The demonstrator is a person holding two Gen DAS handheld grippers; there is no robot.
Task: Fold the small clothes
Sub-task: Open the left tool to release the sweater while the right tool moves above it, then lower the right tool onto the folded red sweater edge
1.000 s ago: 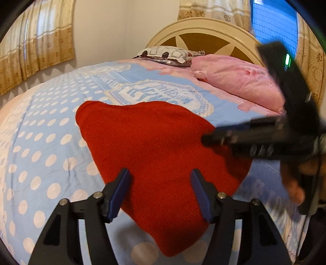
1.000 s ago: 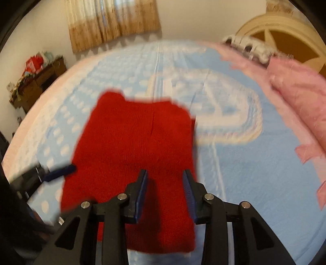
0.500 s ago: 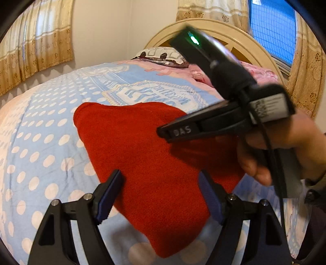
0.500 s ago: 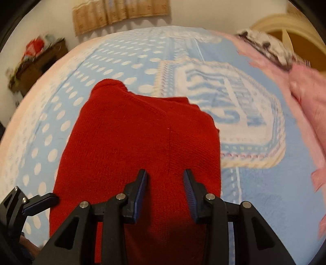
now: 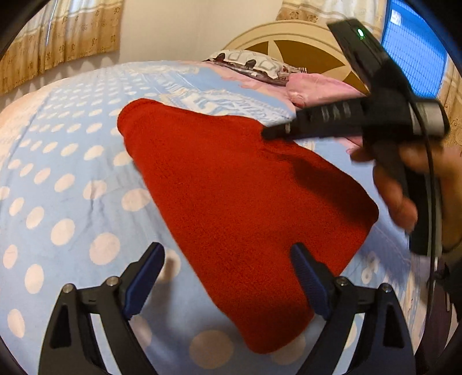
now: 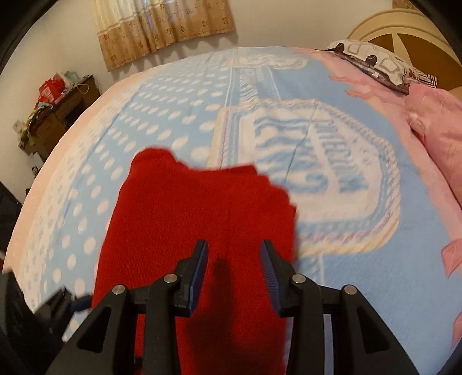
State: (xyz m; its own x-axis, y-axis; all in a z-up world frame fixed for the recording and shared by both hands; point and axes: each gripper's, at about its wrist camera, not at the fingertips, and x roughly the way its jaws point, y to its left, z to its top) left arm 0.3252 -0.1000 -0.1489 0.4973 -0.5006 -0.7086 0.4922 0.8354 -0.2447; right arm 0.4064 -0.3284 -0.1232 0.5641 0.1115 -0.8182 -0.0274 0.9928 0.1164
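Red garment [image 5: 242,202] flat on dotted bedspread [image 5: 57,173]

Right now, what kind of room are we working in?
A bedroom, most likely: the red garment lies on a bed with a polka-dot blue blanket, pillows sit against a rounded headboard, and curtains hang behind.

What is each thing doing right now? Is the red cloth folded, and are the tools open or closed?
red garment: folded, lying flat on the bed, not gripped.
left tool: open wide, over the garment's near edge, holding nothing.
right tool: open, above the garment, holding nothing.
bedspread: spread out under the garment.
pink pillow: lying by the headboard.
curtain: drawn closed.
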